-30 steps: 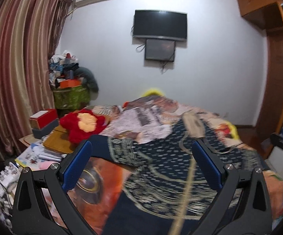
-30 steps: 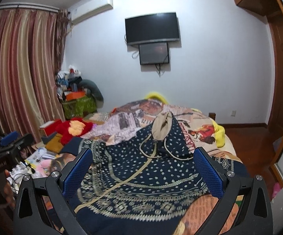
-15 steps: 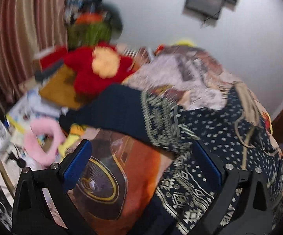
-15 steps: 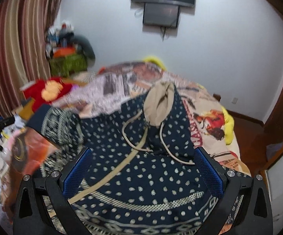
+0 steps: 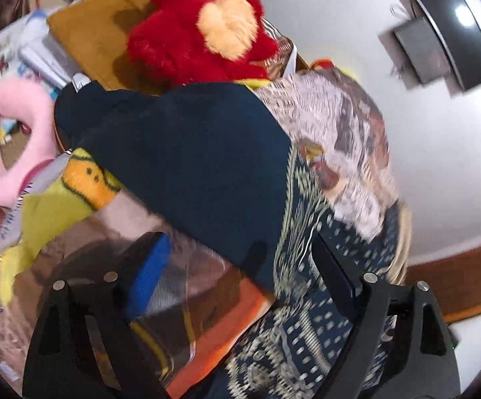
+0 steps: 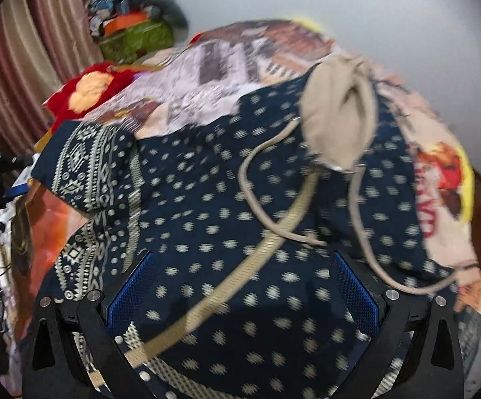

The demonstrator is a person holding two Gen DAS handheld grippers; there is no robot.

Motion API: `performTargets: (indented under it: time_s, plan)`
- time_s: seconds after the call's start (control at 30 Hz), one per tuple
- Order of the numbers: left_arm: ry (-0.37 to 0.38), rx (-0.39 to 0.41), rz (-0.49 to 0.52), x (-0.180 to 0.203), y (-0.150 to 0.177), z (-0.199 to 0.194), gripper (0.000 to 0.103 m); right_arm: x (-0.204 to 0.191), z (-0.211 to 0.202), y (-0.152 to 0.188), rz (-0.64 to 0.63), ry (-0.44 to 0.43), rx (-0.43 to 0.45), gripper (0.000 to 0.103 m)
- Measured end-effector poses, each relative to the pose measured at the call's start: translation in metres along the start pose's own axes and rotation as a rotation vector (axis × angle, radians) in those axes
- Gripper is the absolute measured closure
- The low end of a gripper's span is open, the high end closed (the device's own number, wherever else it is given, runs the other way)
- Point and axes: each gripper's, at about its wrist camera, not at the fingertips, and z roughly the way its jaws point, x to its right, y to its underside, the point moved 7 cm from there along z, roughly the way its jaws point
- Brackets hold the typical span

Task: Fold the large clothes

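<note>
Navy patterned hoodie (image 6: 227,232) lies spread on the bed (image 6: 439,179).

The hoodie (image 6: 273,239) is dark navy, scattered with small cream flecks. Its sleeve (image 5: 193,166) is plain navy toward the cuff, with cream geometric bands of diamonds and zigzags nearer the body. The hood lining (image 6: 336,116) and drawstrings (image 6: 257,199) are beige. The bedsheet (image 6: 227,66) carries a busy print in white, brown, orange and yellow. A plush toy (image 5: 193,40) is bright red with a pale orange patch. A fluffy ring (image 5: 14,139) is pink. The curtain (image 6: 34,50) is striped dusty rose and tan.
</note>
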Motion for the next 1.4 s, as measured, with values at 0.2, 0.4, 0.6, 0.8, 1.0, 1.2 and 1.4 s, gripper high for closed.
performTargets:
  time_s: [0.2, 0.4, 0.6, 0.8, 1.0, 1.2, 1.4]
  plan:
    - [-0.053, 0.049, -0.057, -0.018, -0.029, 0.012, 0.042, -0.013, 0.024, -0.002, 0.009, -0.097, -0.062, 0.0]
    - [-0.256, 0.133, 0.025, -0.019, -0.052, 0.009, 0.099, -0.014, 0.028, 0.006, 0.009, -0.119, -0.083, 0.0]
    - [-0.317, 0.28, 0.309, 0.054, -0.05, -0.025, 0.101, 0.0, 0.012, 0.011, 0.004, -0.098, -0.061, 0.0]
    - [-0.237, 0.395, 0.599, 0.163, -0.017, -0.053, 0.101, 0.023, -0.01, 0.015, 0.044, -0.082, -0.036, 0.0]
    - [-0.112, 0.332, 0.827, 0.254, 0.058, -0.03, 0.101, 0.046, -0.04, 0.018, 0.084, -0.077, 0.007, 0.0]
    - [-0.082, 0.105, 0.948, 0.269, 0.149, 0.043, 0.101, 0.069, -0.066, 0.027, 0.094, -0.047, 0.035, 0.0]
    - [-0.109, -0.187, 0.986, 0.228, 0.237, 0.106, 0.1, 0.089, -0.069, 0.048, 0.12, -0.035, -0.003, 0.0]
